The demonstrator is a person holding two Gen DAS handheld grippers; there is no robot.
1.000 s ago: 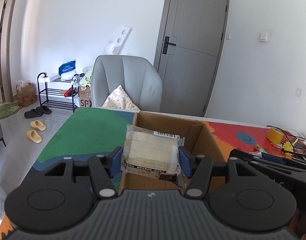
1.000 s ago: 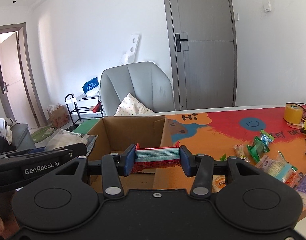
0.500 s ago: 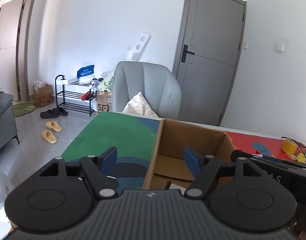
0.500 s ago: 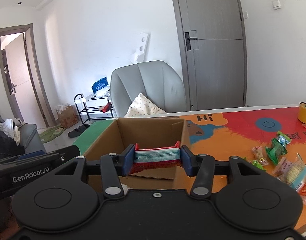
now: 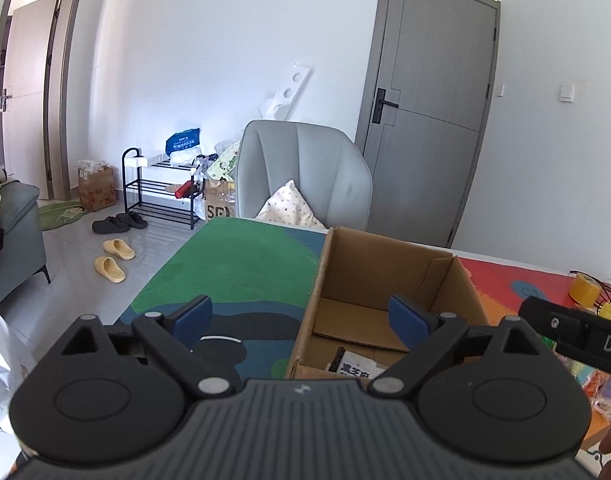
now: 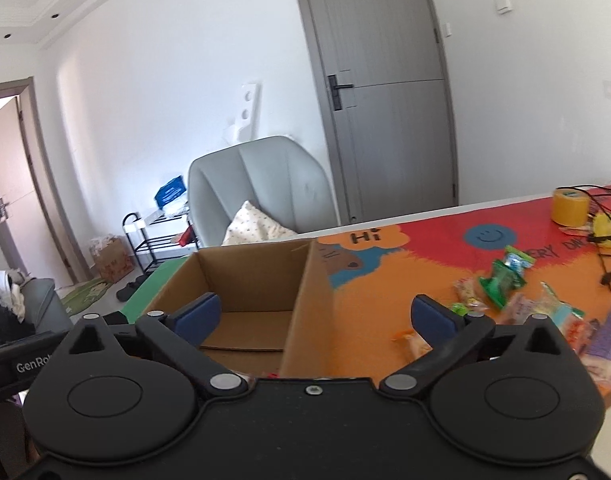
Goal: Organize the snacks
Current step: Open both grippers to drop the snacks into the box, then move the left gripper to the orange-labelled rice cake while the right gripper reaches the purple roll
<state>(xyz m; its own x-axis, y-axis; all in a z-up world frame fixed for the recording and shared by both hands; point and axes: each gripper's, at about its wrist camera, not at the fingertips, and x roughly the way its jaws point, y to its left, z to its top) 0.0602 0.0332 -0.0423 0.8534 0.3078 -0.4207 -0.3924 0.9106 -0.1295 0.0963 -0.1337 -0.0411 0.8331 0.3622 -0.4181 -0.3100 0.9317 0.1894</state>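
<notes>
An open cardboard box [image 5: 385, 264] stands on the colourful table mat; it also shows in the right wrist view [image 6: 241, 280]. A pale snack packet [image 5: 359, 368] lies inside its near end. My left gripper [image 5: 301, 318] is open and empty, above the box's left wall. My right gripper [image 6: 315, 318] is open and empty, above the box's right wall. Several loose snack packets [image 6: 505, 280] lie on the orange mat to the right of the box.
A yellow tape roll [image 6: 569, 206] and black cables [image 6: 609, 236] lie at the table's far right. A grey chair [image 5: 301, 176] with a cushion stands behind the table. A shoe rack [image 5: 161, 188] and slippers are on the floor at left.
My left gripper opened and let the pale packet fall into the box. My right gripper opened and let go of the red and teal packet. Both grippers drew back a little.
</notes>
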